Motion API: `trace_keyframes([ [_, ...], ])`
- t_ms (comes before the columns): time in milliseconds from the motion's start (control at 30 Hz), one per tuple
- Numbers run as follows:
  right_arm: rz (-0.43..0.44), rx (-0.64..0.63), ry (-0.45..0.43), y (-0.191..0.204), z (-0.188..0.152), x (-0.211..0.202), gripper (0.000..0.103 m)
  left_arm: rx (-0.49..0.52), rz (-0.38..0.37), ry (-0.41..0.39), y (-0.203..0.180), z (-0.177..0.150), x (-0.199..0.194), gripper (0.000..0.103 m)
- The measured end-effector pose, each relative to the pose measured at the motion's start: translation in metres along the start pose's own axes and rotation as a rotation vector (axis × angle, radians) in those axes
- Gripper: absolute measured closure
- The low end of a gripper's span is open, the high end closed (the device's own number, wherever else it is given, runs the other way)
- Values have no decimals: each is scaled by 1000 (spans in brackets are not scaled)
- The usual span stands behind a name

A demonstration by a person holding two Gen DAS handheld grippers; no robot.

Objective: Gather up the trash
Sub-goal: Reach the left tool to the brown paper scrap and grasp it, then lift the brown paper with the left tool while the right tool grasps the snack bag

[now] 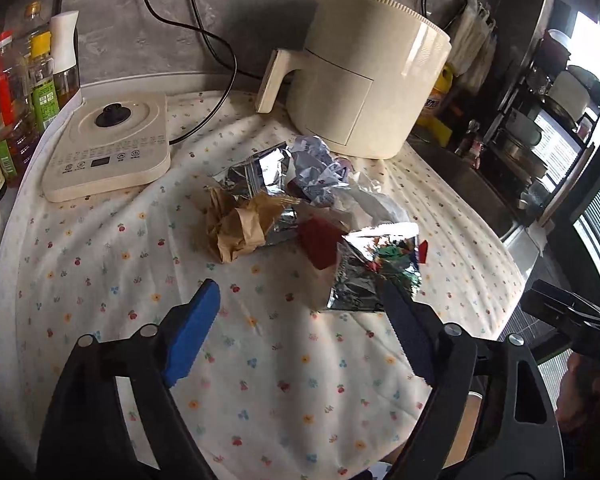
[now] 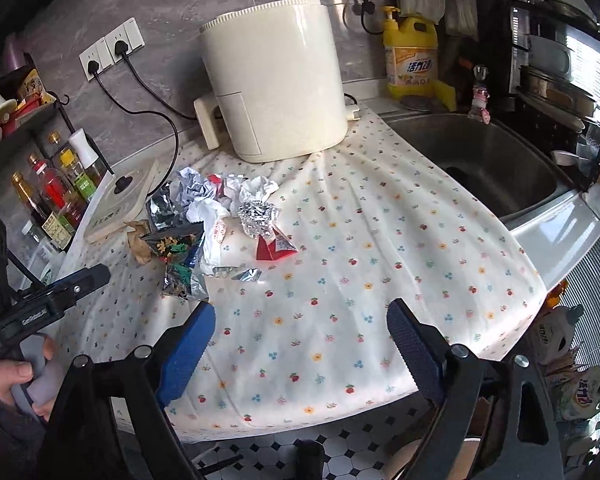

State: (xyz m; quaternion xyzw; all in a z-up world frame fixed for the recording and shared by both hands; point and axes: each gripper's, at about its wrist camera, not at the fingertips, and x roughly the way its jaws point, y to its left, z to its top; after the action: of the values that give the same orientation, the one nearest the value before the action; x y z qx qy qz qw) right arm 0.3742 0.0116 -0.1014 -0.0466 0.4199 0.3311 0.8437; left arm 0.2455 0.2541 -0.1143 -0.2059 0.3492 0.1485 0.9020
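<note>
Right hand-held gripper (image 2: 300,344) agape above floral cloth (image 2: 380,240); trash pile (image 2: 220,220) beyond.

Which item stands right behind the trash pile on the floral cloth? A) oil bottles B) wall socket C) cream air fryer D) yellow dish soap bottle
C: the cream air fryer stands on the floral cloth just behind the trash pile; the soap bottle is off by the sink.

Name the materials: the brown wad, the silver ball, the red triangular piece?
Brown wad: looks like kraft paper, matte, with soft creases. Silver ball: likely aluminium foil, with bright mirror-like facets and sharp crinkles. Red triangular piece: probably glossy printed paper or film, folded flat; which one I cannot tell.
</note>
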Motion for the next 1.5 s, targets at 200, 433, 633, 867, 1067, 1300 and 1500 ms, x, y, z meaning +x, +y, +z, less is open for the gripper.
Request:
trace_keyframes([
  [200,18,-36,24,25,12,13,24,-2,6,3,19,22,32,28],
  [433,39,-72,58,46,23,34,26,5,12,17,25,29,66,40],
  [633,70,-92,101,67,26,57,29,-44,-7,13,36,27,69,92],
  [867,92,-115,159,89,27,86,40,-95,-36,-33,53,16,39,96],
  [1067,80,-100,206,91,19,105,96,-127,-55,-68,65,10,10,96],
  [1300,94,-105,168,91,10,80,101,-121,-67,-79,64,1,-5,96],
  [1500,134,-144,129,91,2,55,101,-112,-27,-107,54,-8,-31,96],
])
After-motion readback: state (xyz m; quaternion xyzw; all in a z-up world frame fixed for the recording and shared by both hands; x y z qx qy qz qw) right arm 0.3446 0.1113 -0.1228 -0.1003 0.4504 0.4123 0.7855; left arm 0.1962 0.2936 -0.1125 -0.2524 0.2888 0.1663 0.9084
